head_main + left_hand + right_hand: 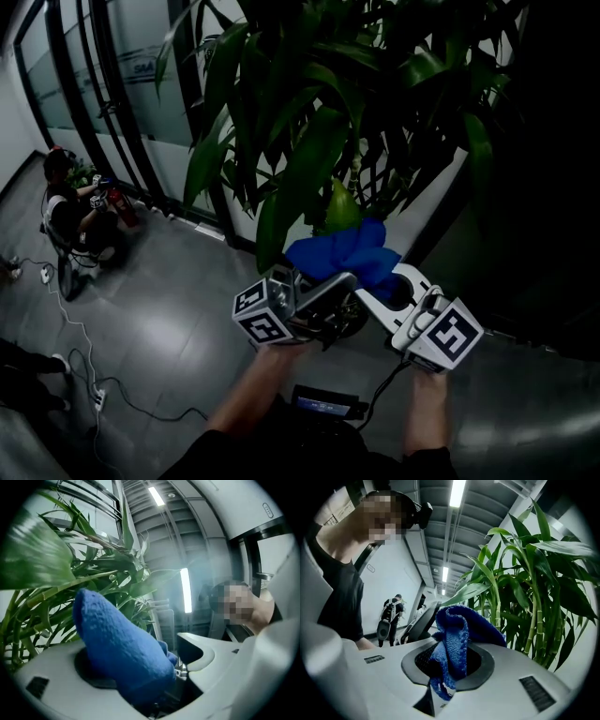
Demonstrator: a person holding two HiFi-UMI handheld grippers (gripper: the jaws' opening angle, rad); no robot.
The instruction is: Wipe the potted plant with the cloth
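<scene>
Nearest you, your left gripper and right gripper are both clamped onto the same blue cloth (it's bunched up between them), held right under the lowest leaves of the potted plant, with a person crouching way off by the glass wall.

The grey tiled floor is glossy. On it lie a thin white cable, a black cable and a power strip. A person crouches at the far left.
</scene>
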